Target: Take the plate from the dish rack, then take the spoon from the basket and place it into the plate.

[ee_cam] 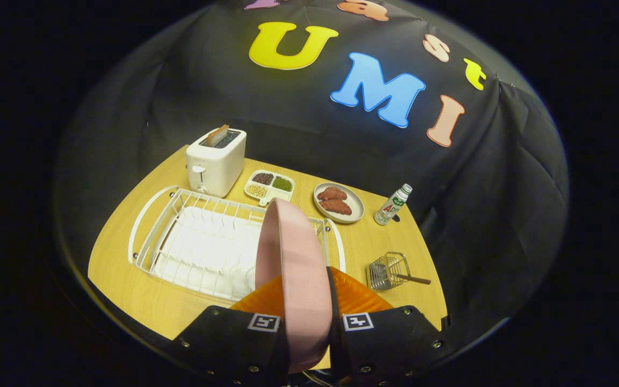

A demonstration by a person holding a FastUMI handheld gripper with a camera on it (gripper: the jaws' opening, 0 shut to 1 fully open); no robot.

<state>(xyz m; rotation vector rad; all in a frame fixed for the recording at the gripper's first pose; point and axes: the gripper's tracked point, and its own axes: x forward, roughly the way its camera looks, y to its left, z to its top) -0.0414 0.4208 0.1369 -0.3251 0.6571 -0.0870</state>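
A pink plate [296, 269] stands on edge between my two fingers, lifted above the white wire dish rack [202, 242]. My gripper [309, 317] is shut on the plate's rim, one finger on each face. To the right of the fingers, a small wire basket [388, 270] sits on the wooden table, with a spoon [410, 278] resting in it, its dark handle poking out to the right.
A white toaster [216, 161] with a slice of bread stands behind the rack. Beside it lie a divided dish of beans [269, 185], a plate with two brown patties [338, 202] and a small bottle [393, 205]. Bare table [374, 242] lies between rack and basket.
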